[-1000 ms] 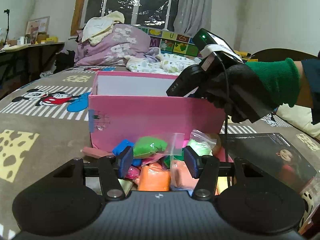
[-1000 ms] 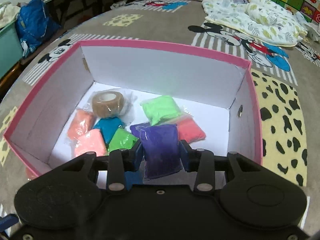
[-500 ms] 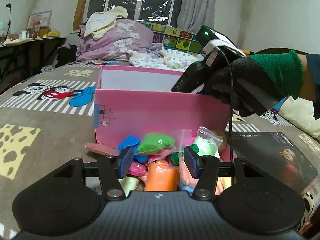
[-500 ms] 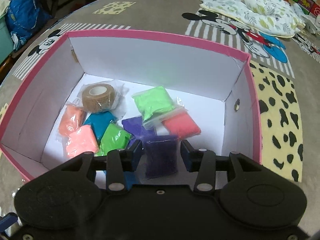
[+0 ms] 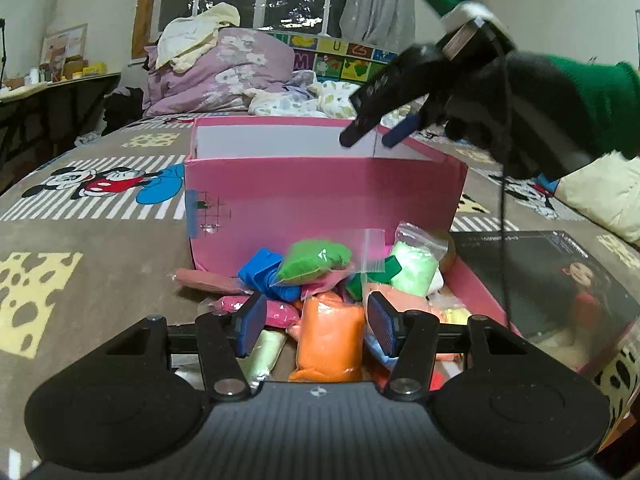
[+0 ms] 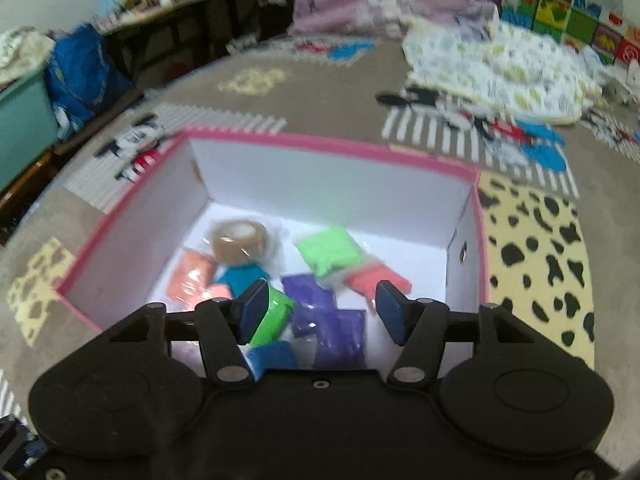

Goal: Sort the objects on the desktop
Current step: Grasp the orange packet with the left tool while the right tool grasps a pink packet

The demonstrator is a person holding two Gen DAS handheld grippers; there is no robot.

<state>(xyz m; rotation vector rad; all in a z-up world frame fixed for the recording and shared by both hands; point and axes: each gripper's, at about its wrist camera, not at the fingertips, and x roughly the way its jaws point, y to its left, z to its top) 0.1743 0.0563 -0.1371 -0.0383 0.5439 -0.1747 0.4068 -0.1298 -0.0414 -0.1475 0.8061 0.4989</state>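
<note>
Clay packets, loose pile (image 5: 320,304): small bagged packets heaped on the patterned mat, just in front of the pink box's near wall; orange packet (image 5: 330,340) nearest, green packet (image 5: 314,260) on top, blue one (image 5: 264,270) to its left, pale green one (image 5: 412,266) to its right.
Left gripper (image 5: 316,326): low over the pile; fingers spread wide, nothing between them; orange packet lies in the gap below, contact not discernible.
Magazine (image 5: 560,280): dark cover with a girl's picture, flat on the mat right of the pile.
Pink box (image 5: 320,200): open top, white inside, upright on the mat beyond the pile.
Right gripper (image 6: 322,308): above the box opening, angled down into it; fingers wide apart, empty. Seen from the left wrist view it is held by a black-gloved hand (image 5: 520,100), tips over the far right rim.
Box contents: two purple packets (image 6: 328,320), green packet (image 6: 272,318), light green packet (image 6: 328,250), red packet (image 6: 376,280), teal, salmon and blue ones, plus a brown tape roll (image 6: 239,242); all lying on the box floor.
Far end: purple bedding heap (image 5: 216,72) and a floral blanket (image 6: 500,68).
</note>
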